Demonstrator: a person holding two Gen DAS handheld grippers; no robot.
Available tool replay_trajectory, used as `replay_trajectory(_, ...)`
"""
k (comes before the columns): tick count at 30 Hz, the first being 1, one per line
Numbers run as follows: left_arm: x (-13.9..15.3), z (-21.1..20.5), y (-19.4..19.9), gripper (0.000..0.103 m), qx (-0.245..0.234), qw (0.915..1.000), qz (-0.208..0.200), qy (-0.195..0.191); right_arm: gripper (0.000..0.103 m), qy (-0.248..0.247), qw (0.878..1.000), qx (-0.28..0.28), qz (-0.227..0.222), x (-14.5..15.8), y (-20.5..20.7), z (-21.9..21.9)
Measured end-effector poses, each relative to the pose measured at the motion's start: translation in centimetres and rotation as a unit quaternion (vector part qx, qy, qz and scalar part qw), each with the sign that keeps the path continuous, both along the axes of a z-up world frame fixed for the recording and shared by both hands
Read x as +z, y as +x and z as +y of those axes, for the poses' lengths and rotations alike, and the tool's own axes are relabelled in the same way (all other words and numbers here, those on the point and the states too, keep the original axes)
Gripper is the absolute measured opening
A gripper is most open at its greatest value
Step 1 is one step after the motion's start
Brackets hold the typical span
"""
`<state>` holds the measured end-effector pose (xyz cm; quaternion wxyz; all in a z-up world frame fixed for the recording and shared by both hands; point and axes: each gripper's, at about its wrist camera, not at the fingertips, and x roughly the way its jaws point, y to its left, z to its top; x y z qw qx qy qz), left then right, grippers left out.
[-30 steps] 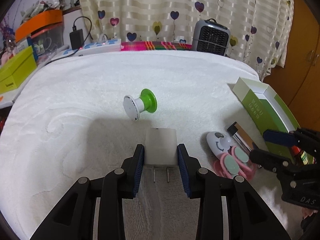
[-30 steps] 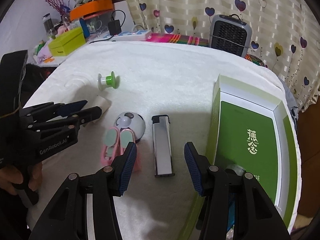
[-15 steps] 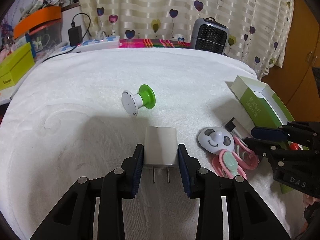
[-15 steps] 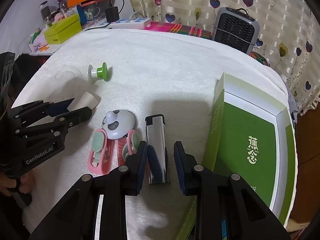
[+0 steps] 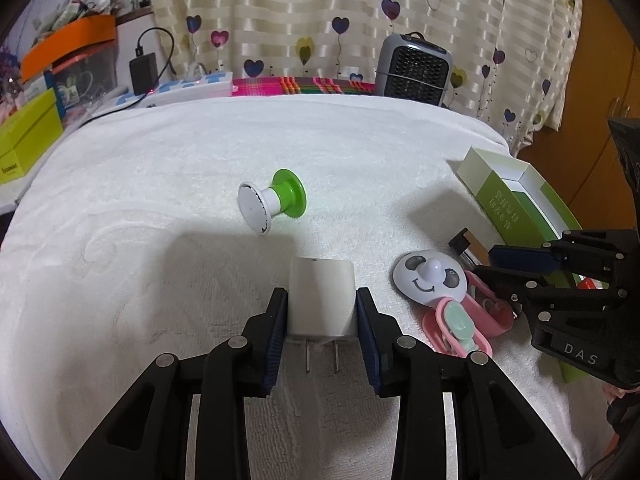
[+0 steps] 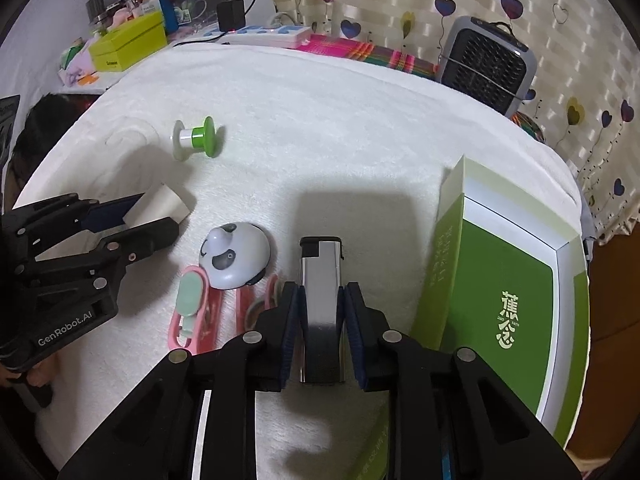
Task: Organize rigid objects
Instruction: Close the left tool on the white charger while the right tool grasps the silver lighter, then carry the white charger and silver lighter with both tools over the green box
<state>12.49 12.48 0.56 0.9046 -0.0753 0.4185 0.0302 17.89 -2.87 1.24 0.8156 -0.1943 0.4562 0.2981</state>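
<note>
The right hand-held gripper point(image 6: 322, 312) has closed on the lighter point(image 6: 322, 280) lying on the white-covered desk point(image 6: 320, 120) — grasp step; the left hand-held gripper point(image 5: 322, 312) clamps the charger point(image 5: 322, 300). Next, likely lift both toward the green box point(image 6: 520, 300).

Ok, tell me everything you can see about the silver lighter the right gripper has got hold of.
The lighter is a slim rectangular block with a shiny, metal-looking silver body and a black cap at its far end. It lies flat on the white towel, lengthwise along the right gripper, whose blue-padded jaws are closed on its long sides. The panda-faced gadget sits just left of it, the green box to its right; neither visibly touches it.
</note>
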Motion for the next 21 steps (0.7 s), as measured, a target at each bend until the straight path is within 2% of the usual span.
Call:
replay_trajectory(13,0.6,-0.4,-1.9,0.032,-0.007,0.9999,-0.009,-0.007,0.024,0.011,1.000,-0.007,0.005,0.0,-2.9,-1.9)
replay_trajectory(21,1.6,-1.6,-4.5,0.032,-0.016,0.9992,-0.034,-0.014,0.024,0.059,0.998,-0.016,-0.007,1.3,-6.3,-3.9)
